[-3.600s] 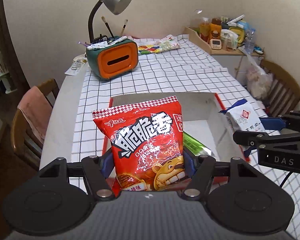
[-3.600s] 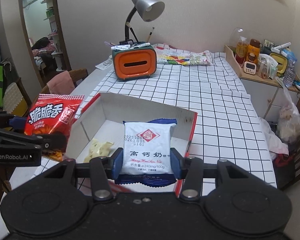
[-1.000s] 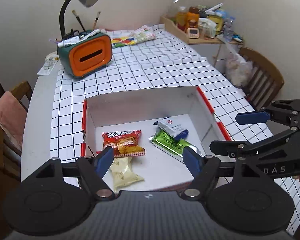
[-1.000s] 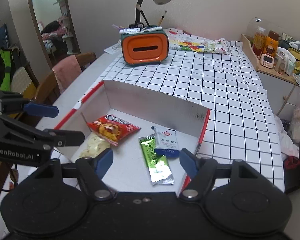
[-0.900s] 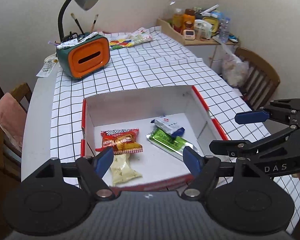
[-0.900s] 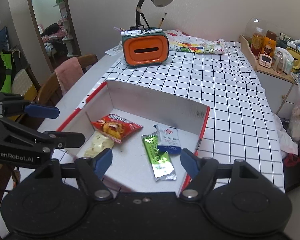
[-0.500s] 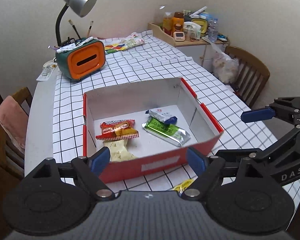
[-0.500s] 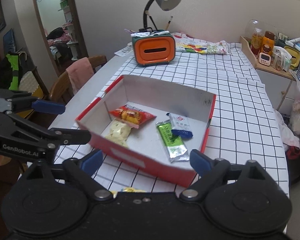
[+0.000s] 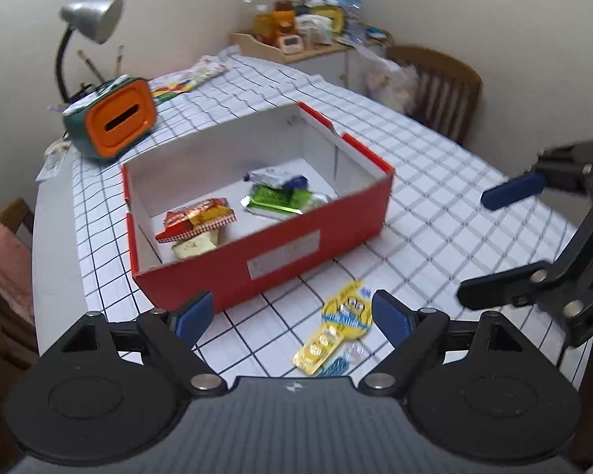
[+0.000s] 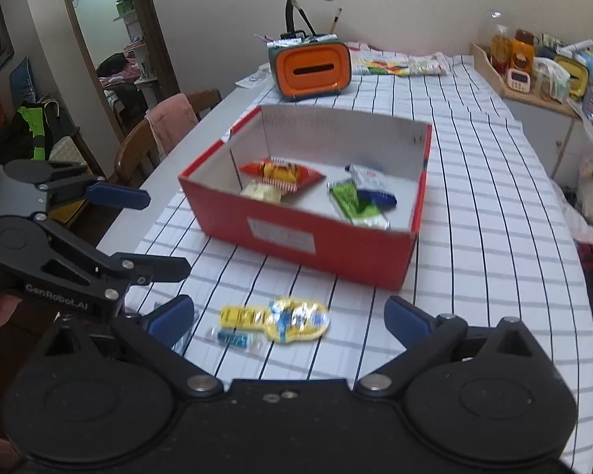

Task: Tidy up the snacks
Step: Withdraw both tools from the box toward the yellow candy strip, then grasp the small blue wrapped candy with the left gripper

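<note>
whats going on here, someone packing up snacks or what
A person holding a gripper in each hand is sorting snacks into a red box on the checked table. Four packets already lie inside, among them a red chip bag and a green packet. A yellow candy packet lies on the cloth outside the box. The left gripper and right gripper are both empty, their jaws opening above that packet.
</note>
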Available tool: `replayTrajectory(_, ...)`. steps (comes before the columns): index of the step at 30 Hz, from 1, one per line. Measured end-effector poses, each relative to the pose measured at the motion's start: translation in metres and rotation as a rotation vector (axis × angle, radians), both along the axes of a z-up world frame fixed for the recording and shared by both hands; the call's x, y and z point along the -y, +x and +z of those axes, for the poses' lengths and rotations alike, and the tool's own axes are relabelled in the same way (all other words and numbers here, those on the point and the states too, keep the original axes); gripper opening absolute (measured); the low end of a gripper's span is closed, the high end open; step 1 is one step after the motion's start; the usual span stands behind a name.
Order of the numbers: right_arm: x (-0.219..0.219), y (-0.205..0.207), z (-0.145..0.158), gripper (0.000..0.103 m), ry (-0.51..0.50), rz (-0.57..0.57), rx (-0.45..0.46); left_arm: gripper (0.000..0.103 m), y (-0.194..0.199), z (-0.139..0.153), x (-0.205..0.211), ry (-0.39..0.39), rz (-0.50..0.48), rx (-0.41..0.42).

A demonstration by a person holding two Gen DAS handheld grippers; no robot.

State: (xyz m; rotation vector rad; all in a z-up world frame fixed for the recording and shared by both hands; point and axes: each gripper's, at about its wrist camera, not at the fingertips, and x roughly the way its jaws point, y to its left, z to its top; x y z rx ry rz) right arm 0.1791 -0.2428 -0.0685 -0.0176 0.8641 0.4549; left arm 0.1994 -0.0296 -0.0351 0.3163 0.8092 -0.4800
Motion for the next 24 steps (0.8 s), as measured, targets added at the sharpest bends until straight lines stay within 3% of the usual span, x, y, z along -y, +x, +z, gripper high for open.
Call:
replayTrajectory(12, 0.005, -0.039, -0.041, 0.103, 0.034, -0.037, -0.1, 0.087, 0.003, -0.061, 0.017, 0.136, -0.247, -0.139)
replayTrajectory(17, 0.009, -0.047, -0.054, 0.103, 0.054, -0.069, -0.125, 0.087, 0.011, -0.08, 0.025, 0.137, -0.272, -0.216)
replayTrajectory(18, 0.01, -0.048, -0.056, 0.102, 0.059, -0.076, -0.13, 0.085, 0.012, -0.083, 0.026, 0.137, -0.276, -0.223)
replayTrajectory(22, 0.013, -0.053, -0.062, 0.102, 0.086, -0.096, -0.149, 0.06, 0.013, -0.094, 0.034, 0.164, -0.328, -0.269)
replayTrajectory(24, 0.014, -0.054, -0.064, 0.102, 0.096, -0.103, -0.154, 0.056, 0.012, -0.1, 0.039, 0.187, -0.359, -0.282)
